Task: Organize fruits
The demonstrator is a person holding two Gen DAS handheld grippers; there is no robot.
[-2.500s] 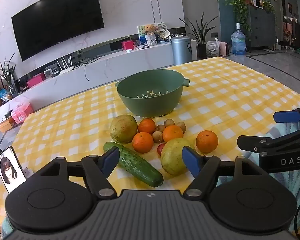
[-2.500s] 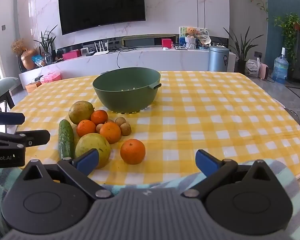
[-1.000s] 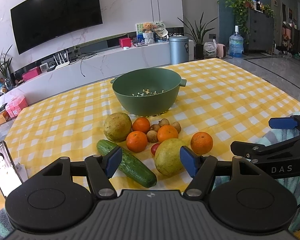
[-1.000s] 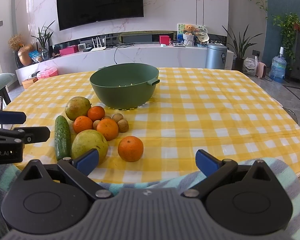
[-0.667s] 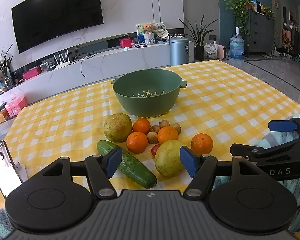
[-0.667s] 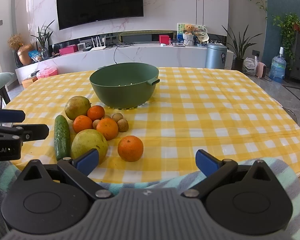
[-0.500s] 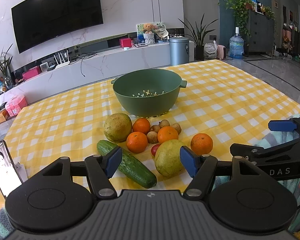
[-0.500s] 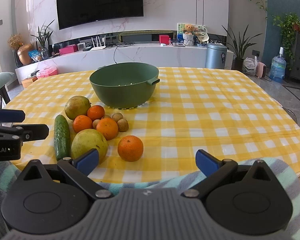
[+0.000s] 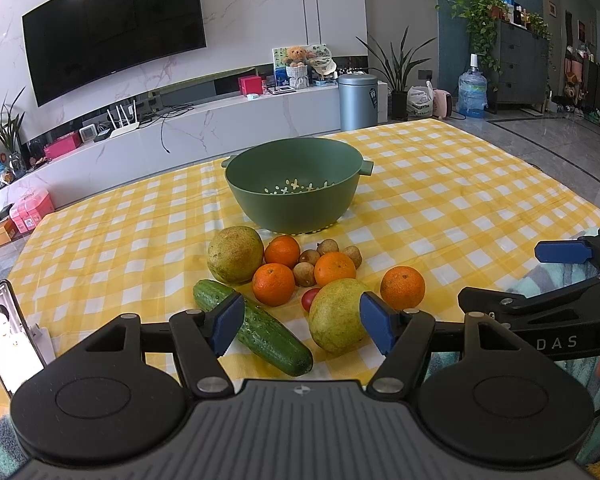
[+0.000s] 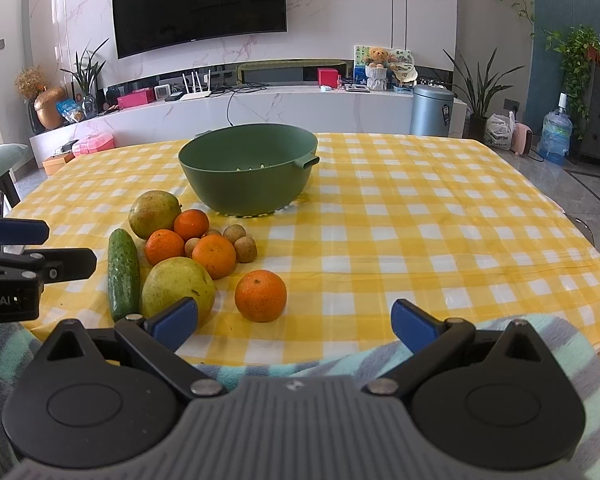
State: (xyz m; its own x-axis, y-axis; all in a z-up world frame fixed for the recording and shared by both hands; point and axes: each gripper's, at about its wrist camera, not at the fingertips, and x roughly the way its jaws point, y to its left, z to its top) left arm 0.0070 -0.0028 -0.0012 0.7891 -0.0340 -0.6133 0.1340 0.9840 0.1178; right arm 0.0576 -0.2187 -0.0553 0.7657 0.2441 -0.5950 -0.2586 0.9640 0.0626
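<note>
nothing sorted yet by the look of it. green colander bowl (image 9: 296,196) sits mid-tabletop, empty as far as i can see. all produce is on the yellow checked tablecloth (image 10: 420,216) between the bowl and the near edge: two green pomelo-like fruits (image 9: 334,314), four oranges (image 10: 261,295), a few longans (image 9: 308,258), a small red fruit (image 9: 309,299), a cucumber (image 9: 256,330). left gripper (image 9: 300,322) hovers at the near edge, fingers spread, nothing between them. right gripper (image 10: 294,318) likewise, fingers spread wide and empty. my read: the whole task is left, first pick not started.
</note>
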